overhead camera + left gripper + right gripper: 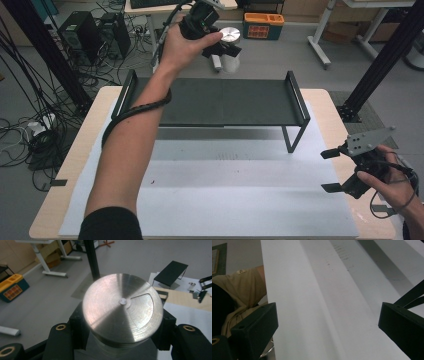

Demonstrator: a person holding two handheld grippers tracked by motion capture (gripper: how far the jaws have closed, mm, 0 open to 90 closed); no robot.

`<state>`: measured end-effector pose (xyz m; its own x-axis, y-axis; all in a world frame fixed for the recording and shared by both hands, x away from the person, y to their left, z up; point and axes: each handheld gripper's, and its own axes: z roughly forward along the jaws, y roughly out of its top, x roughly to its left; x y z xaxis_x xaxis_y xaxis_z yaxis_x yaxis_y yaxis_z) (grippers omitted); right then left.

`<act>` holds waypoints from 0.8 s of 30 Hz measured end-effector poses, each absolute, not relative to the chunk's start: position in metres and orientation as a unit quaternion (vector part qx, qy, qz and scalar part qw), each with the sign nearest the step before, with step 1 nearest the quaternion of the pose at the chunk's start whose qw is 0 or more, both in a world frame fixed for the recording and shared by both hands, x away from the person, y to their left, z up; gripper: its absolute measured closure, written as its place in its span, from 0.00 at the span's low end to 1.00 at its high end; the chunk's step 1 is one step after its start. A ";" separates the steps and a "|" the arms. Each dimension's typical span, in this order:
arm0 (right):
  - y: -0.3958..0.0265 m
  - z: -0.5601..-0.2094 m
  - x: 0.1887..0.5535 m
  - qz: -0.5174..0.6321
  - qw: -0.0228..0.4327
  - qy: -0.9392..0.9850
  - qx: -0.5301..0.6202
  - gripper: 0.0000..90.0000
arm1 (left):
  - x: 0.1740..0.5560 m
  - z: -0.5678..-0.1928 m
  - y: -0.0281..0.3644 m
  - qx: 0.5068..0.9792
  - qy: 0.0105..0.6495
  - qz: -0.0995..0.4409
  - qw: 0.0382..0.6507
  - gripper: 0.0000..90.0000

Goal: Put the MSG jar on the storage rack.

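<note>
My left gripper (226, 54) is raised high beyond the far side of the black shelf (220, 102), shut on a clear jar with a round metal lid (229, 35). In the left gripper view the brushed metal lid (122, 307) sits between the two black jaws, which press on the jar's sides just under it. My right gripper (331, 170) hovers open over the table's right edge, jaws pointing left, with nothing between them. In the right gripper view its jaws (325, 327) stand wide apart above the white mat (317, 302).
The black metal shelf stands on the far half of the white mat (225, 200), which covers the wooden table (330, 107). Beyond the table lie cables and computer cases (90, 35) at left, a yellow and blue toolbox (263, 25), and black frame posts (385, 55).
</note>
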<state>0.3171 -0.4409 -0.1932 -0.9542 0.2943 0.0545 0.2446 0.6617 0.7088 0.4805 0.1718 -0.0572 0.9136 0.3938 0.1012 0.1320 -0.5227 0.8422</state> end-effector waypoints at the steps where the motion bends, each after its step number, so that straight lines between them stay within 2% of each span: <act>1: -0.441 -0.194 0.318 0.383 0.032 0.911 0.147 0.03 | 0.485 -0.064 0.170 0.861 0.157 0.139 0.464 0.48; 10: -0.446 -0.195 0.320 0.382 0.030 0.910 0.155 0.02 | 0.509 -0.107 0.161 0.869 0.178 0.120 0.446 0.48; 24: -0.443 -0.197 0.324 0.382 0.027 0.911 0.150 0.02 | 0.514 -0.137 0.155 0.883 0.181 0.104 0.421 0.48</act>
